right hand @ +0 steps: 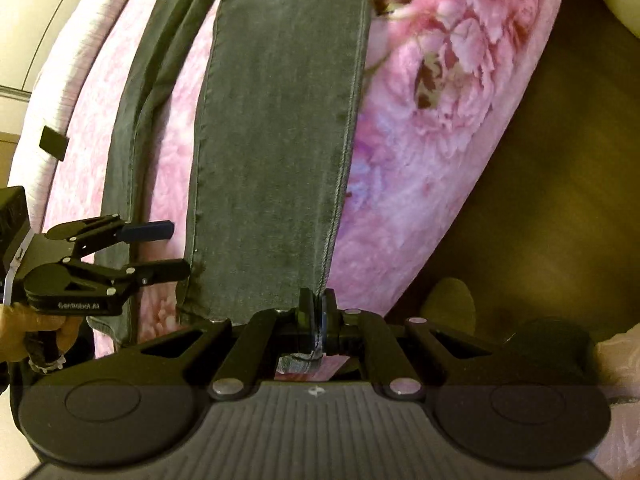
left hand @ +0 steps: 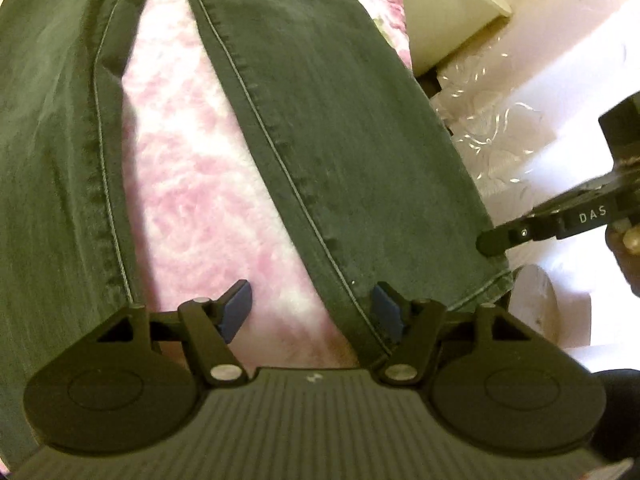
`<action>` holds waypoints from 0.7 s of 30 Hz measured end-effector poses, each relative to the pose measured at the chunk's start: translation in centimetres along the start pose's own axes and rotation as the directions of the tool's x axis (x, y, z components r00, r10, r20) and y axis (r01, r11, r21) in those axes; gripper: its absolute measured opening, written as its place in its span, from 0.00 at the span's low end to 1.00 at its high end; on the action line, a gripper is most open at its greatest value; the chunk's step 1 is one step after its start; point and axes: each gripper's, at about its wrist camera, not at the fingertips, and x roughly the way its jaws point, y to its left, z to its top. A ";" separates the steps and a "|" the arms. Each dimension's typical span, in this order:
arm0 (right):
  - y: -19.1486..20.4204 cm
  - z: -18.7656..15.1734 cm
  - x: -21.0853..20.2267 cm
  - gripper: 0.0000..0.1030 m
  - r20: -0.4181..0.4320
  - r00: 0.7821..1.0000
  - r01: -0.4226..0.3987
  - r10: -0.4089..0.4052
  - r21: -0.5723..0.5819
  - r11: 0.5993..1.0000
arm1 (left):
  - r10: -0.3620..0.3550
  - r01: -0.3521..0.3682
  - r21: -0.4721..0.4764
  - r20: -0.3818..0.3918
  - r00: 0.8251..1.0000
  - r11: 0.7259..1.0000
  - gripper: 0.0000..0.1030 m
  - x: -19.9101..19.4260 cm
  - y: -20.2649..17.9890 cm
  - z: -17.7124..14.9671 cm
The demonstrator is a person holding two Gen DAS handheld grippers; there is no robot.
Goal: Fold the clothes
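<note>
A pair of dark grey-green jeans (right hand: 276, 140) lies lengthwise on a pink floral blanket (right hand: 440, 100) covering what looks like a bed, the two legs spread apart with a strip of blanket showing between them and the cuffs reaching the near edge. The right gripper (right hand: 318, 320) is clamped tight on the outer corner of the right leg's hem (right hand: 298, 362), right at the side seam where the cloth hangs just past the bed's near edge; the pinch looks shallow, so I judge a slow lift is wise to keep the denim from slipping out. The left gripper (left hand: 314, 312) hangs with its blue pads (left hand: 238, 310) spread and nothing between them, one pad over bare blanket and the other above the inner seam of that same leg (left hand: 340, 160), close to the hem. To do this step well, it should probably straddle the inner corner of the cuff and bite through both layers at the seam, matching the depth of the other grip, so the hem rises level and the leg can be carried over without twisting. Both tools tilt steeply downward from the near edge; a hand (right hand: 32, 332) wraps the left tool's grip, and fingertips (left hand: 630, 242) show behind the right one.
</note>
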 end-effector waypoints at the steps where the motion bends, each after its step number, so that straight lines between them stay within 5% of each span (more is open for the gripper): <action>1: -0.4 0.0 -0.1 0.08 0.003 1.000 -0.014 0.014 0.022 1.000 | 0.005 -0.005 0.000 0.003 1.000 1.000 0.60 -0.4 -0.2 0.1; 6: -0.4 0.8 -1.3 0.32 0.033 0.998 0.047 -0.046 -0.030 0.998 | 0.060 -0.057 -0.036 0.063 0.996 0.998 0.60 -3.5 0.1 0.9; 10: 1.1 3.4 -3.2 0.32 0.076 0.994 0.094 -0.083 -0.156 0.983 | 0.134 -0.117 -0.122 0.147 0.980 0.986 0.60 -6.2 0.9 2.9; 21: 9.0 21.2 -10.4 0.49 0.278 0.958 0.197 -0.066 -0.473 0.859 | 0.216 -0.136 -0.246 0.338 0.916 0.960 0.61 -9.4 5.4 12.9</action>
